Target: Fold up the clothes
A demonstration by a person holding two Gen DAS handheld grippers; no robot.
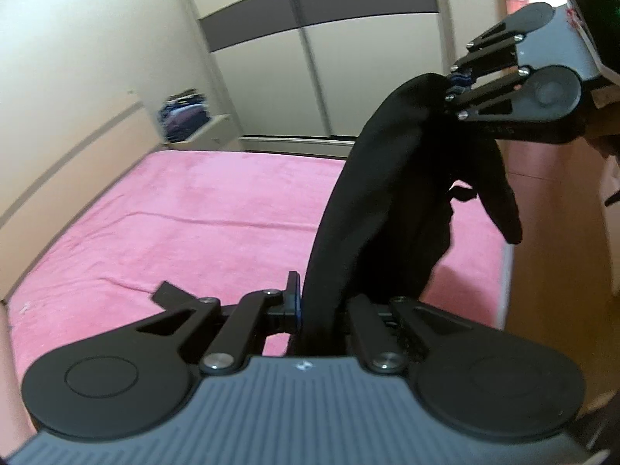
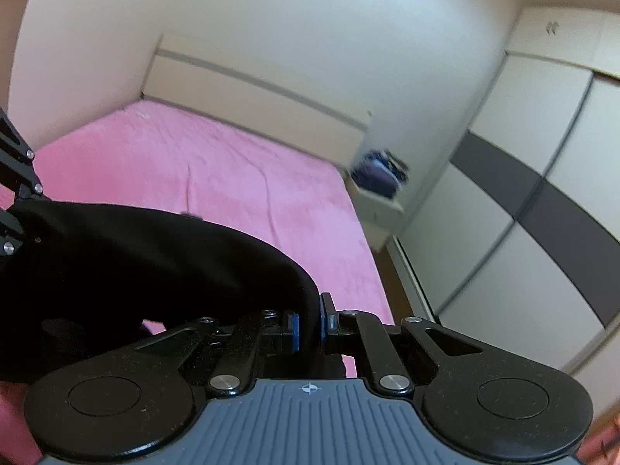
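A black garment (image 1: 391,178) hangs in the air above the pink bed (image 1: 186,224), stretched between both grippers. My left gripper (image 1: 316,310) is shut on one edge of it at the bottom of the left wrist view. My right gripper (image 1: 459,83) shows at the upper right of that view, shut on the other end. In the right wrist view my right gripper (image 2: 310,323) pinches the black garment (image 2: 155,255), which runs left to my left gripper (image 2: 17,209) at the frame edge. Loose parts of the cloth dangle below.
The pink bed (image 2: 217,178) fills the middle. A small white bedside stand with a pile of blue and purple clothes (image 1: 184,114) stands beyond its far corner. A sliding wardrobe (image 1: 329,62) lines the back wall. A wooden floor strip (image 1: 550,240) runs along the bed's right side.
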